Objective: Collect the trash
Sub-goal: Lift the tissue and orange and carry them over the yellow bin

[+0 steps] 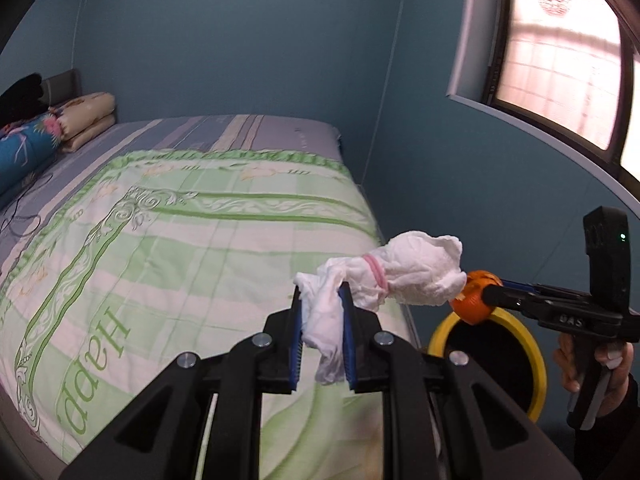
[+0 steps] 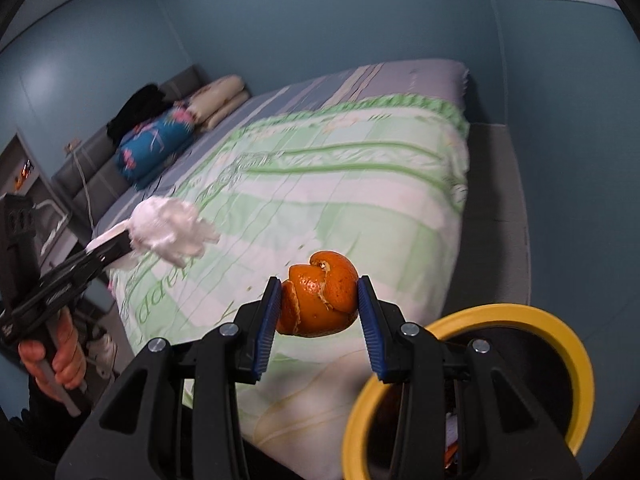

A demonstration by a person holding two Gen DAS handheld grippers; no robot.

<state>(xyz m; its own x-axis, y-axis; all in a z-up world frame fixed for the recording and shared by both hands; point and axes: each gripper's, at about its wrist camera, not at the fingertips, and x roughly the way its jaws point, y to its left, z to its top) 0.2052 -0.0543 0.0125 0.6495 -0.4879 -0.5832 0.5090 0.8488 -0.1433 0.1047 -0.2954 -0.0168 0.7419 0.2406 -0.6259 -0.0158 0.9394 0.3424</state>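
Observation:
My left gripper is shut on a crumpled white tissue wad with a pink band, held in the air over the bed's right edge. In the right wrist view the same tissue wad shows at the left, pinched in the left gripper. My right gripper is shut on an orange peel, curled like a ball. That orange peel hangs just above the yellow-rimmed trash bin, and the same trash bin lies low at the right of the right wrist view.
A bed with a green and white quilt fills the left and middle. Pillows and folded bedding lie at its head. Blue walls surround it, with a window at the upper right. A hand grips the left tool.

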